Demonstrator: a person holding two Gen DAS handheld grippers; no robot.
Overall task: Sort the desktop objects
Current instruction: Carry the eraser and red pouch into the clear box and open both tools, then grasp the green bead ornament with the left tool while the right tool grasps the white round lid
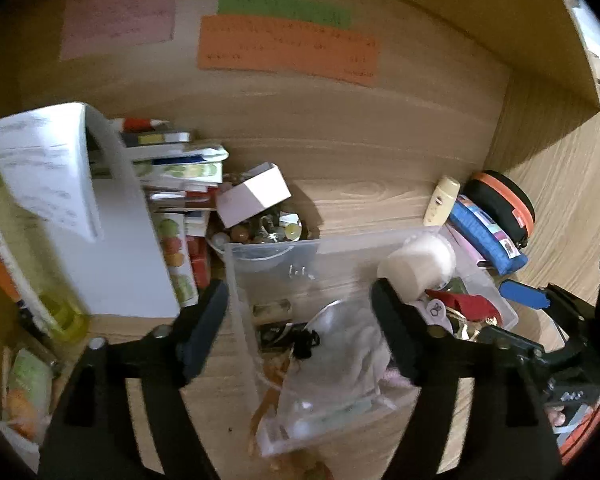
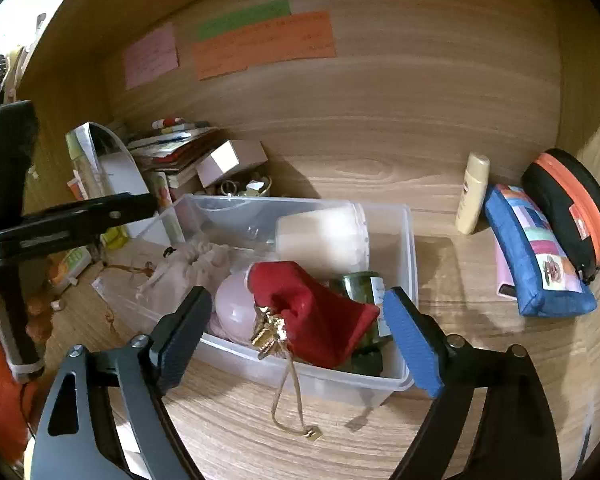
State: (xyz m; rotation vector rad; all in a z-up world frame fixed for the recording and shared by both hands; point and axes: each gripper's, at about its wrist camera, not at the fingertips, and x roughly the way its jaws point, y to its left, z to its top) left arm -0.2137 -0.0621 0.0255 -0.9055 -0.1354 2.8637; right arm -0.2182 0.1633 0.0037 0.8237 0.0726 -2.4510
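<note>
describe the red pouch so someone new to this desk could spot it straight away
Find the clear plastic bin in the middle of the wooden desk. The red pouch lies at its near edge, gold cord trailing over the rim. It is the only red fabric item, beside a pale pink egg-shaped thing.

Desk (image 2: 380, 432): matt wood grain. Storage box (image 2: 410, 240): clear glossy plastic. Red pouch (image 2: 320, 316): soft cloth; pencil case (image 2: 540, 272): blue fabric.

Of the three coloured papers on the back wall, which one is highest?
The green paper: it sits above the orange paper; the pink paper hangs lower, leftward.
</note>
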